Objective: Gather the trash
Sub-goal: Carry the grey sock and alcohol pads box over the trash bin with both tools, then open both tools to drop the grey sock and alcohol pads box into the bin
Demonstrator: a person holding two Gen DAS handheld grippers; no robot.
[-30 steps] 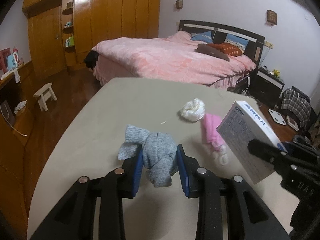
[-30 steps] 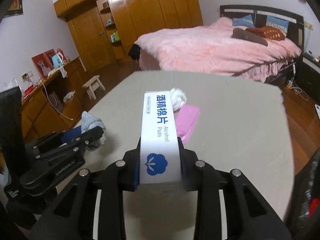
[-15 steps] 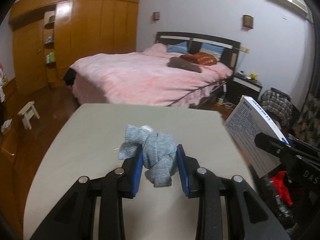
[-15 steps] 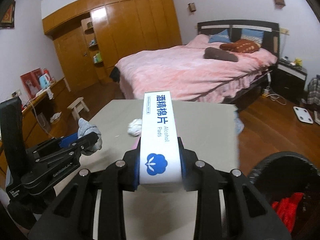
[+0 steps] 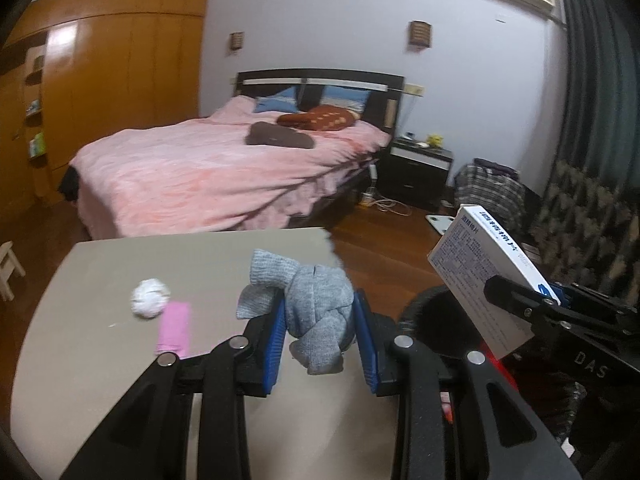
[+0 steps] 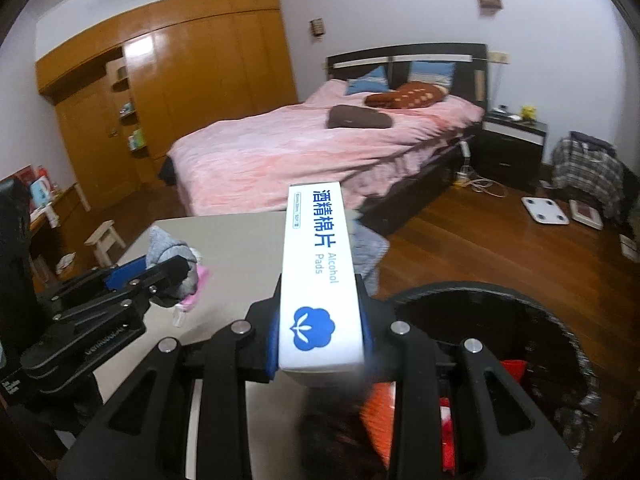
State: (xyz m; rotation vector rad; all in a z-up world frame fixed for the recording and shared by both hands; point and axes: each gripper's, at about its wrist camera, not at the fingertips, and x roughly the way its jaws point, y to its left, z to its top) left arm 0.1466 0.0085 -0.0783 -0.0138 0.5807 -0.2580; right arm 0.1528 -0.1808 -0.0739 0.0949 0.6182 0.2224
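Left claw (image 5: pixel 320 344) clamped on a grey knitted sock bundle (image 5: pixel 316 312), held clear above the beige worktop (image 5: pixel 100 272). Right claw (image 6: pixel 320 334) clamped on a white alcohol-pads box (image 6: pixel 318 276), gripped across its narrow faces near the logo end, long axis pointing forward. Black trash bin (image 6: pixel 560 328) sat just beside the worktop edge, below and right of the box; red and orange waste visible inside.

Still on worktop: white crumpled paper ball (image 5: pixel 150 298) and, touching or just beside it, a pink wrapper (image 5: pixel 174 330).

Handling, judged: sock soft and light, compresses, unlikely to slip. Box stiff card, probably light; smooth faces could slide, walls could dent under excess squeeze. Paper ball best pinched across its middle; flat wrapper needs an edge pick.
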